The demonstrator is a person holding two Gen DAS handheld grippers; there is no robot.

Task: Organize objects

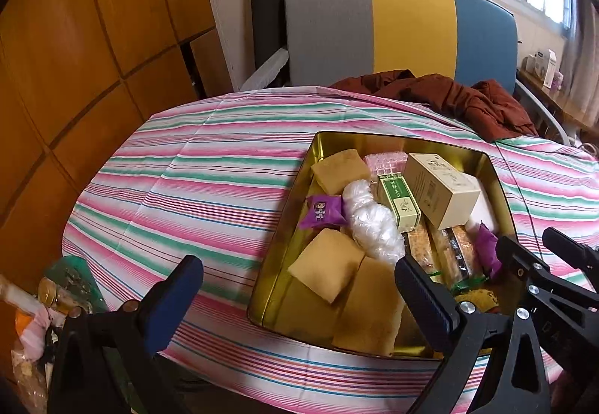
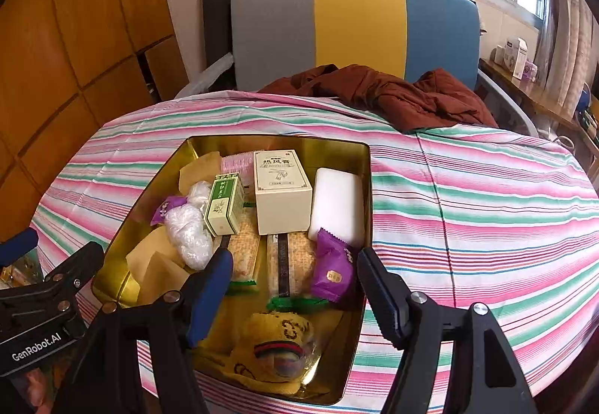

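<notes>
Grippers came first in both views. The right gripper stood with its jaws apart and nothing pinched between them; its blue-padded finger and dark finger framed the near end of the gold tin from above. Between those fingers, at about 6 o'clock in the tin, lay a yellow knitted item, and a purple packet lay toward 3 o'clock of it, just beside the dark finger. The left gripper was likewise released and empty, its blue finger over the striped tablecloth and its other finger over the tin's near edge.

Inside the tin, the cream box stood at 12 o'clock, with a white block to its 3 o'clock and a green box to its 9 o'clock. Two long wrapped bars lay side by side near the centre. A crinkled clear bag and tan squares filled the 9 o'clock side, where another purple packet also sat.

Beyond the table at 12 o'clock, a brown garment was heaped before a grey, yellow and blue chair back.
</notes>
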